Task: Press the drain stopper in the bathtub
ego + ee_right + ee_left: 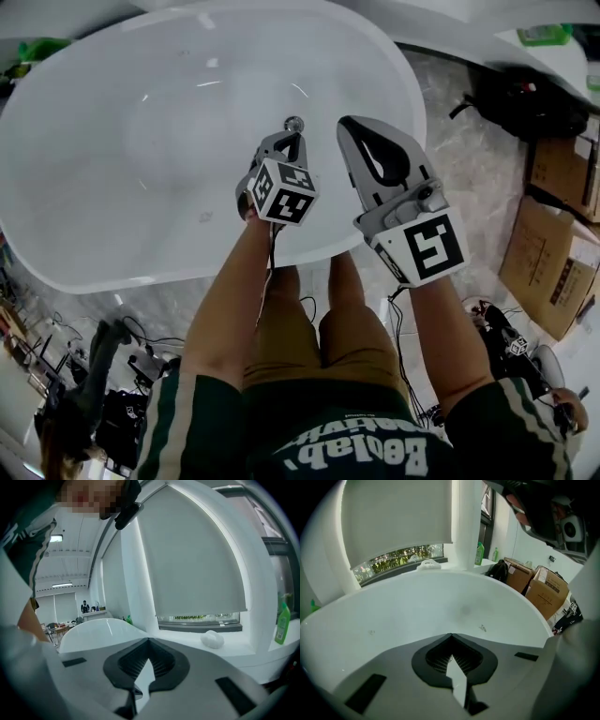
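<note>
Holding L gripper (pixel 292 139) near stopper (pixel 294 123), boxes (pixel 553 262) beside tub (pixel 94 141)

Bright, even daylight fills all three views, entering through the window (pixel 398 558) strip under the drawn blind (pixel 197 559). The white bathtub (pixel 112 141) shows soft glare streaks at upper centre of the head view, with faint shadows. Both gripper views bulge strongly, darken to black at corners, and blur in the near foreground
</note>
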{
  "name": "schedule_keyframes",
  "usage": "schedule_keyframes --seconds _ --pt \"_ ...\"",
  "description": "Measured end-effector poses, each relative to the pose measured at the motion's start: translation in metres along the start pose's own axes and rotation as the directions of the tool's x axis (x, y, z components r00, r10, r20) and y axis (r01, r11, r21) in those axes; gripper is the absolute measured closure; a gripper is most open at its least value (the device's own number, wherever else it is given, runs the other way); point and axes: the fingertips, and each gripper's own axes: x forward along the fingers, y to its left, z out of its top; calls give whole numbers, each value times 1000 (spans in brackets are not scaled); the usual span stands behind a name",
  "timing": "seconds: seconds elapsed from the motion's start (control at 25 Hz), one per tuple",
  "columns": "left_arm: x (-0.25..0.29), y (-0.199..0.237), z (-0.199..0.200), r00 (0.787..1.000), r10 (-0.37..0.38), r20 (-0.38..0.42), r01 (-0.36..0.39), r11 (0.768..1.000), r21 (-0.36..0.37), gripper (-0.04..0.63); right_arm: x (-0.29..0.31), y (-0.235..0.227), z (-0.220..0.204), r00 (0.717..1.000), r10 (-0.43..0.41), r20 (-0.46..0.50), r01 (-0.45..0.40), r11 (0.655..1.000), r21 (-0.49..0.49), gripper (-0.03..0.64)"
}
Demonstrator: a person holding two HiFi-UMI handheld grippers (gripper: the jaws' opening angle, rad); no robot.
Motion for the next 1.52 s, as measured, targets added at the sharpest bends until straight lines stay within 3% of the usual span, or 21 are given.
schedule_keyframes --seconds 0.2,0.52,0.8,1.0,1.28,1.52 --pt "-65 -11 27 999 8 39 -8 1000 6 589 -33 10 39 1000 22 -5 -22 999 -33 606" --pt "-163 -38 95 983 28 180 -28 1000 -2 589 -76 13 92 999 45 6 -44 997 -69 606" --pt "-240 -64 159 958 30 286 -65 991 116 589 -113 24 140 997 75 35 -73 995 -75 606" --pt "-301 -43 189 921 78 381 -129 986 109 589 -117 37 188 993 96 63 -88 989 -123 606" --pt "-381 -37 209 876 143 461 -183 982 43 589 -129 55 237 981 149 125 -126 976 -179 606" --pt "-440 -44 229 821 172 544 -223 974 29 589 -139 83 269 963 204 174 -164 962 -217 606"
